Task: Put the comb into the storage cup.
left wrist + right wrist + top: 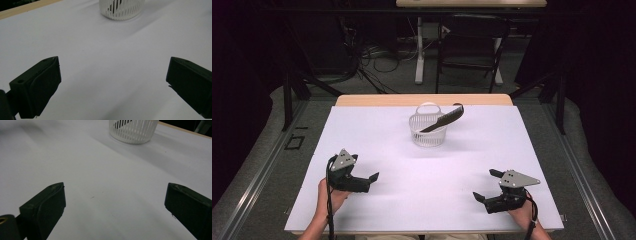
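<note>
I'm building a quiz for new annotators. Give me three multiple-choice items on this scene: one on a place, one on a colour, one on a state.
1. Where is the comb?
A. flat on the table
B. in the basket, leaning over its rim
C. in the left gripper

2. What colour is the basket?
A. white
B. red
C. black

3. How do the jaws of the left gripper and right gripper stand?
A. both shut
B. left open, right shut
C. both open

Answers:
1 B: the high view shows the comb's lower end inside the basket and its upper end sticking out over the rim.
2 A: its slatted wall is white in all three views.
3 C: each gripper view shows a wide gap with only bare table between the jaws.
</note>
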